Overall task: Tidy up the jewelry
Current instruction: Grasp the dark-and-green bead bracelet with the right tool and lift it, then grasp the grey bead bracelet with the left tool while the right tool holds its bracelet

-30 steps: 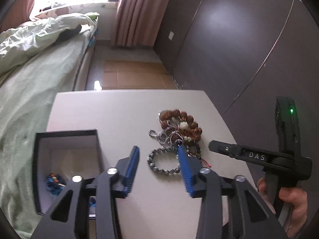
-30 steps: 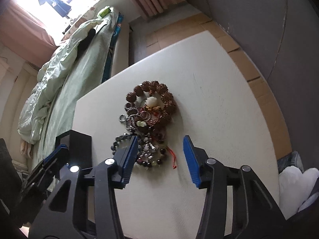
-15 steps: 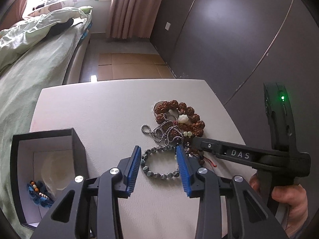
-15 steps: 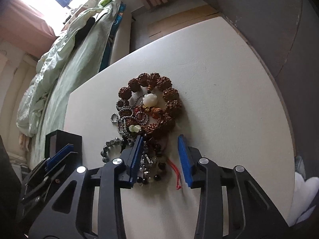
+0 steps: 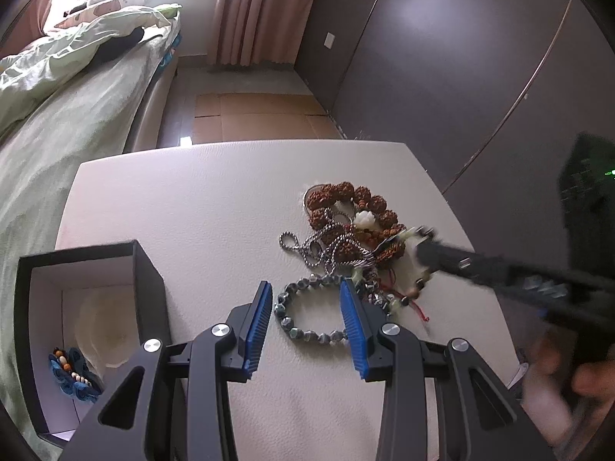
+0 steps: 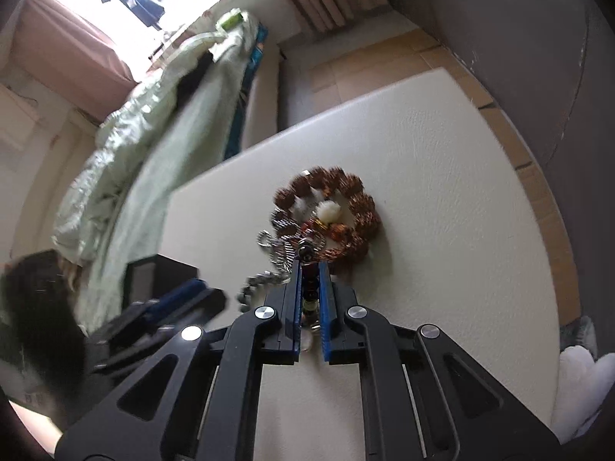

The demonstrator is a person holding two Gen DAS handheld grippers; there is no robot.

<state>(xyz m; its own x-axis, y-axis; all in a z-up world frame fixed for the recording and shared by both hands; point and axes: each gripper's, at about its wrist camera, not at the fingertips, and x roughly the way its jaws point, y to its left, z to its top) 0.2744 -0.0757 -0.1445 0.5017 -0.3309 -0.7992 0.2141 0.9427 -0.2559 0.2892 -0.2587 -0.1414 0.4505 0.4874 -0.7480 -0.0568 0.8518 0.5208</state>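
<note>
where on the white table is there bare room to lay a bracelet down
Bare: the far half of the white table, beyond the black open box and left of the brown seed-bead bracelet; also its right side. Crowded: the tangle of silver chains and the grey bead bracelet between the left gripper's fingers.

Green-quilted bed (image 5: pixel 69 123), pink curtains (image 5: pixel 253 11), dark wardrobe (image 5: pixel 442 57)

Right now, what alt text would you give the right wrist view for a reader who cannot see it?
The right gripper has its blue fingers shut on a dark beaded bracelet at the near edge of a tangled jewelry pile on a white table. The left gripper and a black box sit blurred at left, a bed beyond.
</note>
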